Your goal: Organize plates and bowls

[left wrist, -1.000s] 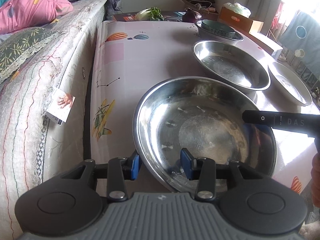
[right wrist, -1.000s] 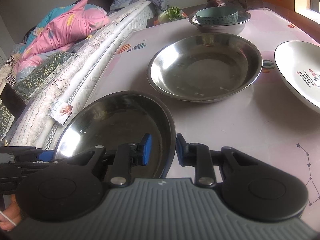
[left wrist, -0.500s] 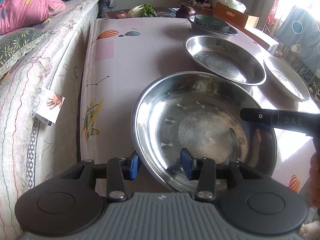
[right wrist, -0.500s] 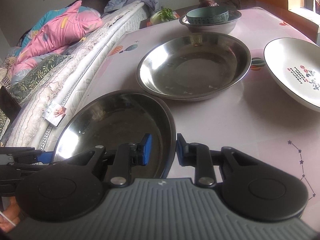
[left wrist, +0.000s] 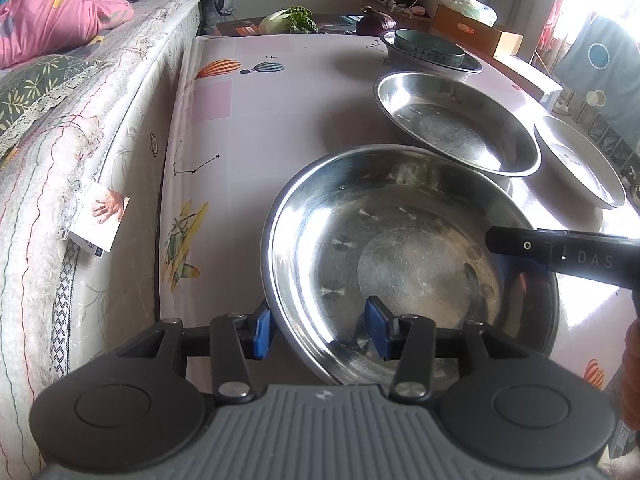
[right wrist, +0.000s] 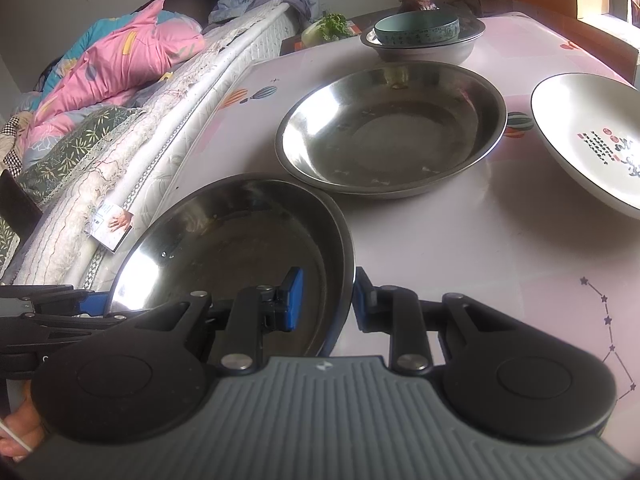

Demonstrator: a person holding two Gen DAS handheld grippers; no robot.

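A wide steel plate (left wrist: pixel 400 260) (right wrist: pixel 224 248) sits at the near end of the table. My left gripper (left wrist: pixel 319 332) straddles its near-left rim. The jaws are opening, and the inner pad stands clear of the metal. My right gripper (right wrist: pixel 326 300) is shut on the opposite rim, one pad inside and one outside. A second steel plate (left wrist: pixel 456 132) (right wrist: pixel 392 128) lies just beyond, its rim close to the held plate's. A white ceramic plate (left wrist: pixel 576 160) (right wrist: pixel 592 144) lies to the right. Farther back, a teal bowl (left wrist: pixel 428 46) (right wrist: pixel 416 28) rests inside a steel bowl (right wrist: pixel 424 50).
The pink patterned table (left wrist: pixel 260 112) runs along a mattress (left wrist: pixel 80 160) on the left, which carries a paper tag (left wrist: pixel 100 220). Leafy greens (left wrist: pixel 288 20) and a cardboard box (left wrist: pixel 472 28) sit past the far end. A person's hand (right wrist: pixel 16 436) holds the left gripper.
My left gripper's pads have spread slightly wider around the plate's rim. The right gripper's hold on the other rim looks the same.
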